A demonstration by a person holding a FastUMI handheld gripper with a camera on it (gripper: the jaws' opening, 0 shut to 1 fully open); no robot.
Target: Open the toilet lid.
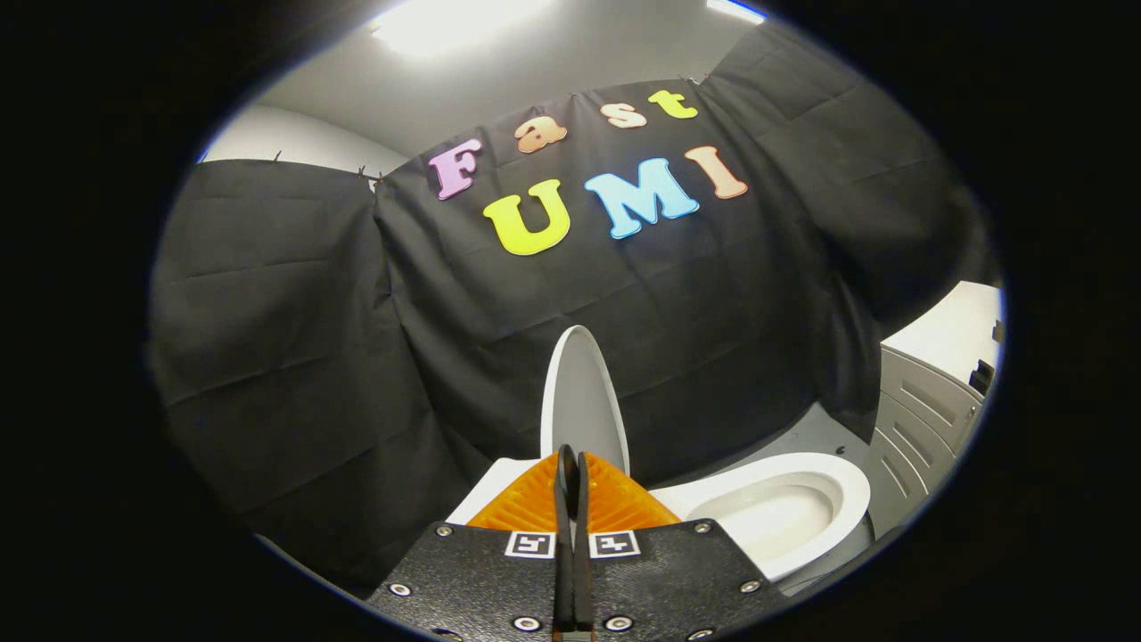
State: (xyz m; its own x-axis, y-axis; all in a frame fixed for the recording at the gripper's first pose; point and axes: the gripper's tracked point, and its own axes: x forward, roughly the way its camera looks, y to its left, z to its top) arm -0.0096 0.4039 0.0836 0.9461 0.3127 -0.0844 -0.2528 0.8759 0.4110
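The toilet lid point(584, 401) stands upright just beyond the tongs point(570, 473), whose fingers are pressed together on nothing, leaving the bowl point(784, 508) uncovered ahead to their right, so the opening job looks done.

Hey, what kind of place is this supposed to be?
Likely a mock bathroom set up in a booth: a white toilet with its lid raised just beyond the closed fingers, and a white cabinet beside it.
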